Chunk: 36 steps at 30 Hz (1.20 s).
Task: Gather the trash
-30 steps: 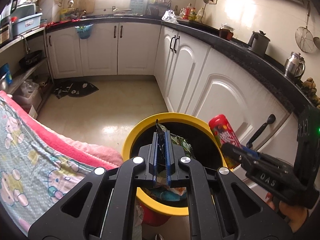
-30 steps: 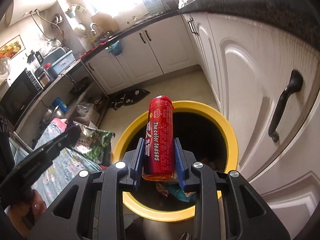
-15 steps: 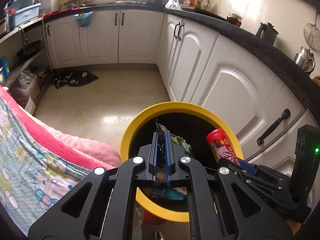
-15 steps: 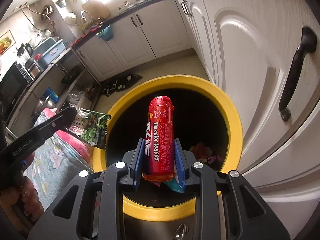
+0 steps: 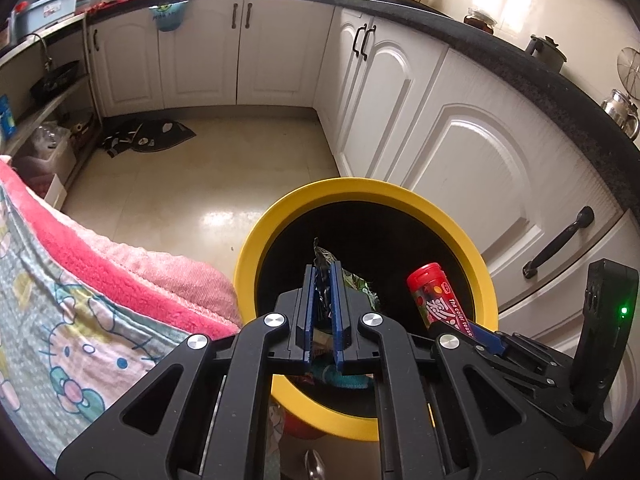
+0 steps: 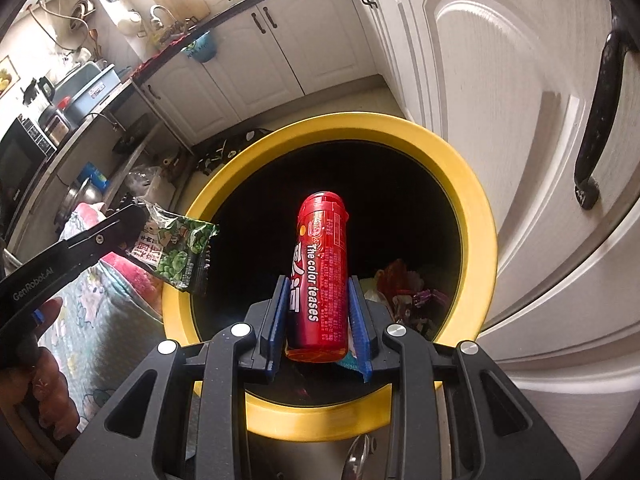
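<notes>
A yellow-rimmed bin (image 5: 280,216) (image 6: 476,208) stands on the floor by the white cabinets, with wrappers (image 6: 404,284) lying inside. My left gripper (image 5: 323,276) is shut on a green snack packet (image 5: 360,286) (image 6: 176,252) and holds it over the bin's near-left rim. My right gripper (image 6: 320,292) is shut on a red candy tube (image 6: 322,276) (image 5: 434,300) and holds it upright over the bin's mouth. The right gripper's body shows at the lower right of the left wrist view.
A pink and patterned blanket (image 5: 80,304) lies just left of the bin. White cabinet doors with black handles (image 5: 558,248) (image 6: 600,120) stand close on the right. A dark mat (image 5: 148,136) lies on the tiled floor beyond.
Both grippers have moved forward and down, closer over the bin's mouth, each still holding its item. The bin now fills more of both views.
</notes>
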{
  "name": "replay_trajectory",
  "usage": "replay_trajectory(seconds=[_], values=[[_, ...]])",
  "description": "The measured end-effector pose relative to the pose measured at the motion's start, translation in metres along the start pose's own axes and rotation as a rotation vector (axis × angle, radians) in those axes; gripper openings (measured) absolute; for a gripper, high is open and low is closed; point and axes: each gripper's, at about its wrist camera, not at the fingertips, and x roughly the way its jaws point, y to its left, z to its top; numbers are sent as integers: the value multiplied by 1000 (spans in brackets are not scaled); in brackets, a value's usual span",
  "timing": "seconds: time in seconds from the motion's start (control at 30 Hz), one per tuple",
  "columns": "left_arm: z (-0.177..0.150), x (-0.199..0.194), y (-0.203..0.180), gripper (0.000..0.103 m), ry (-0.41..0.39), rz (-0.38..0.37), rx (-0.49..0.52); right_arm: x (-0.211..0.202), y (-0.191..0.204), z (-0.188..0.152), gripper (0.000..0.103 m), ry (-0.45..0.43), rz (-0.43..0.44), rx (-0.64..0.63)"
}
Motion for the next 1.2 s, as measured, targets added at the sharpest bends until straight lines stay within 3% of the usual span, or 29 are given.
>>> replay_trajectory(seconds=[0.5,0.73,0.9,1.2], values=[[-5,3,2,7,36,-4,-9,9,0,0,29,27,-20,2],[-5,2,3,15,41,-3,-7,8,2,-1,31,30,-31,11],[-5,-3,8,19,38,7,-11,2,2,0,38,6,-28,22],[-2,-15,20,36,31,28,-36,-8,6,2,48,-23,-37,13]])
